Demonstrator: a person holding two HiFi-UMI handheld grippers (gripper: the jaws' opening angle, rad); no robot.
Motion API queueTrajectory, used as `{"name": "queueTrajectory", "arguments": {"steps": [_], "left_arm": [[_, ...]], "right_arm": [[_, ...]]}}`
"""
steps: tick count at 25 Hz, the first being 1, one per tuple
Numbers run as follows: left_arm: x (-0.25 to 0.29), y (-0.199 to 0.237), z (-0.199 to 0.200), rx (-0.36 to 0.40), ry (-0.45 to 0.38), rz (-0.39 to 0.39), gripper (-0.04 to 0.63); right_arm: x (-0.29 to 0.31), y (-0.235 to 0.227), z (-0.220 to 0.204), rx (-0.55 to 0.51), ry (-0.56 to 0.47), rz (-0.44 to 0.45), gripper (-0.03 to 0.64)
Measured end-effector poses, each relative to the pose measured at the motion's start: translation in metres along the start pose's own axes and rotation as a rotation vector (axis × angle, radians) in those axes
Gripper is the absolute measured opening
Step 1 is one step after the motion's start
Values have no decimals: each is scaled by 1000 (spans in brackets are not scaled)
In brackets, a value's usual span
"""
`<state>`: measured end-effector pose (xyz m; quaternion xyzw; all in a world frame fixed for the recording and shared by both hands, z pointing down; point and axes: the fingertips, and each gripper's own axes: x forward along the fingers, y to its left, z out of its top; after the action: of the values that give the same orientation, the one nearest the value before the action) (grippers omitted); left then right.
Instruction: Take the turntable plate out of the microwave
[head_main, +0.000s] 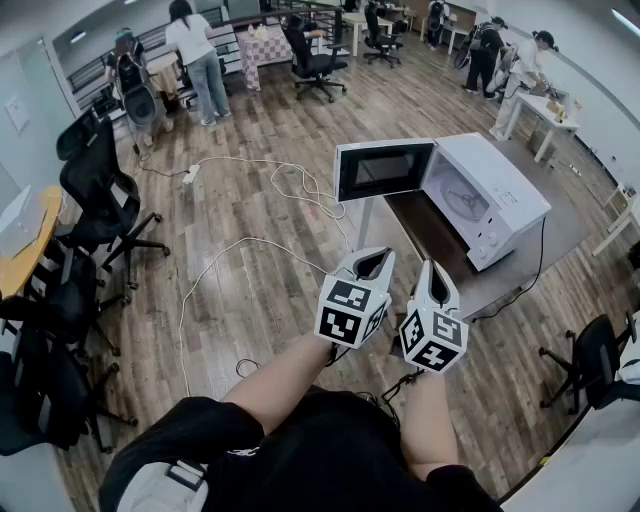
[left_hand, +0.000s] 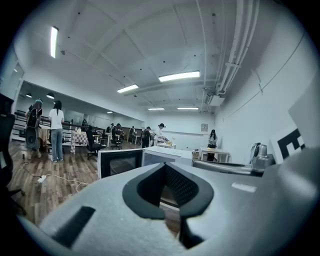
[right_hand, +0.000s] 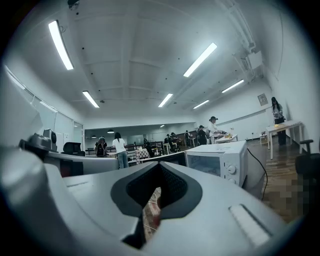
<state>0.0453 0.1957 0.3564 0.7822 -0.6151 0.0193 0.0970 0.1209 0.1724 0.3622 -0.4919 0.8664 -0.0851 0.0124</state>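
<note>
Turntable plate (head_main: 465, 203) seated inside open-doored microwave (head_main: 508, 188) on table (head_main: 422, 232), well ahead of left gripper (head_main: 372, 263) and right gripper (head_main: 433, 270), both jaw pairs pressed together on nothing.

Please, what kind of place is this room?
Probably a large shared office or lab room: black office chairs stand on the wood floor, people work at white tables, and long ceiling lights run overhead.
</note>
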Motion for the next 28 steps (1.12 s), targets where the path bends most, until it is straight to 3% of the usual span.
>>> {"name": "queueTrajectory", "arguments": {"steps": [19,28], "left_arm": [[-5,-8,-7,-3,7,6,8],[27,12,-6,-4,10,-20,8]], "right_arm": [[-9,-9,-2,36,-18,-25,8],[29,-19,-11,69,8,-47,9]]}}
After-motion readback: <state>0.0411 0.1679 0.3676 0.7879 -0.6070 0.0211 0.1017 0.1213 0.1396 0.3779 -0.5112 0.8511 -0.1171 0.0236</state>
